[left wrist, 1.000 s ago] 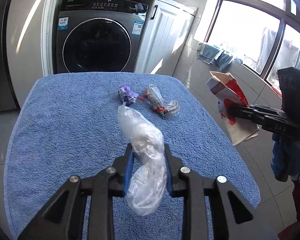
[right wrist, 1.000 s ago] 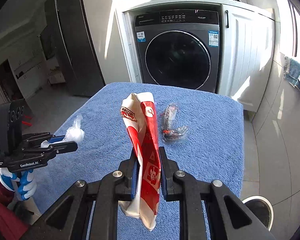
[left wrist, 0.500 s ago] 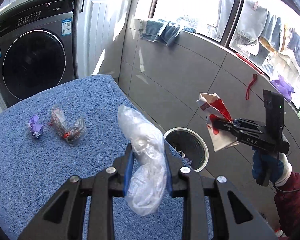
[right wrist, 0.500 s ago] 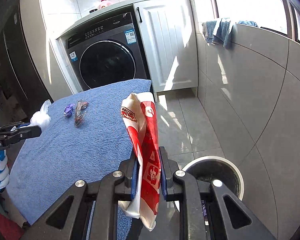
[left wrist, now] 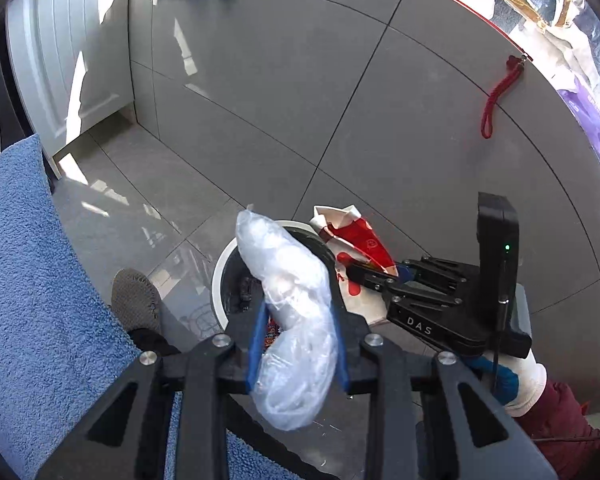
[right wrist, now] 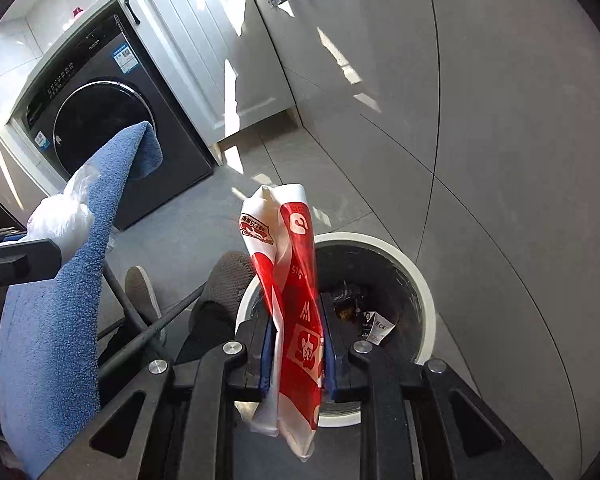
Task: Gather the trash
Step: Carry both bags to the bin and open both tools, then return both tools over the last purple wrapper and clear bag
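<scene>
My left gripper [left wrist: 296, 344] clamps clear plastic bag [left wrist: 290, 312] | right gripper [right wrist: 296, 354] clamps red-white wrapper [right wrist: 292, 296], "W" legible | both over white-rimmed bin [right wrist: 414, 276] | "DAS" on right gripper's body

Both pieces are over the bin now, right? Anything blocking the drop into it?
Nothing visible does. The trash bin is open, no lid; the red-and-white wrapper in the right gripper and the clear plastic bag in the left gripper hang over its mouth.

Light: bright daylight, sun patches on floor [left wrist: 112, 200] and cabinet [right wrist: 204, 60]
Glare: window [left wrist: 580, 20] washed out, far right
Edges: fisheye bending, dark corners
Focus: sharp
</scene>
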`<state>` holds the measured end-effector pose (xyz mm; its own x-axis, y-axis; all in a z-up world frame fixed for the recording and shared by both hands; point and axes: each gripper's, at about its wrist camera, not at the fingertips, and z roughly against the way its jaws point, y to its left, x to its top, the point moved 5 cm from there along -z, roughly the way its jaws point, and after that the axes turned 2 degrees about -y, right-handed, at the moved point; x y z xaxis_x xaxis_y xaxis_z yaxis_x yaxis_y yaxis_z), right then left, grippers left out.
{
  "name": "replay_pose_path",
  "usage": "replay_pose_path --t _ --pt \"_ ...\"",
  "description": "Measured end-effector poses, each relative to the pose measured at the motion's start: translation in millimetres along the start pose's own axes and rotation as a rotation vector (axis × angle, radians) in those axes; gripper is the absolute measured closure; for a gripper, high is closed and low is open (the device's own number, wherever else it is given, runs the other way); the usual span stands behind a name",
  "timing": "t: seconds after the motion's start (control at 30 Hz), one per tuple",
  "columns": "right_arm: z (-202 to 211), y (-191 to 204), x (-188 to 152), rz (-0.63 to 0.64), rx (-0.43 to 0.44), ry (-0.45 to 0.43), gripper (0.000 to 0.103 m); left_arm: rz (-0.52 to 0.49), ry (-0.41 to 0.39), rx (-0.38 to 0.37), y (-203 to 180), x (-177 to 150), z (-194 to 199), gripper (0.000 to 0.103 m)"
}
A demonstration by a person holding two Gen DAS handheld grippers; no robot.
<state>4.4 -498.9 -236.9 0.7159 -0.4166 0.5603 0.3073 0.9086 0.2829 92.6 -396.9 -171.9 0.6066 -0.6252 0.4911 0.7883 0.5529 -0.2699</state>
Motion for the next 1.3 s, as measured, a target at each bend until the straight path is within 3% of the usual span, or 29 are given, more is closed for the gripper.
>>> replay_pose_path --t 0.17,0.3,0.5,0.63,0.9,1.3 --pt "-26 -18 2 -0.009 -0.053 0.039 0.081 0.044 0.04 -0.032 -2 12 -40 0.073" --pt "-29 -28 -1 -0.019 -0.094 0.046 0.068 0.072 0.059 -0.051 -5 19 -56 0.06" --pt "-15 -32 -3 -0.033 -0.101 0.023 0.067 0.059 0.02 -0.023 -9 19 -40 0.058" --pt "1 -18 1 -0.005 -0.095 -0.009 0.067 0.024 -0.055 0.082 -7 13 -3 0.058" --pt "53 36 10 0.08 -0.051 -0.123 0.067 0.031 -0.274 0.421 21 -14 105 0.058" --pt "103 167 33 0.259 0.076 -0.264 0.067 0.201 -0.489 0.681 91 -86 244 0.054"
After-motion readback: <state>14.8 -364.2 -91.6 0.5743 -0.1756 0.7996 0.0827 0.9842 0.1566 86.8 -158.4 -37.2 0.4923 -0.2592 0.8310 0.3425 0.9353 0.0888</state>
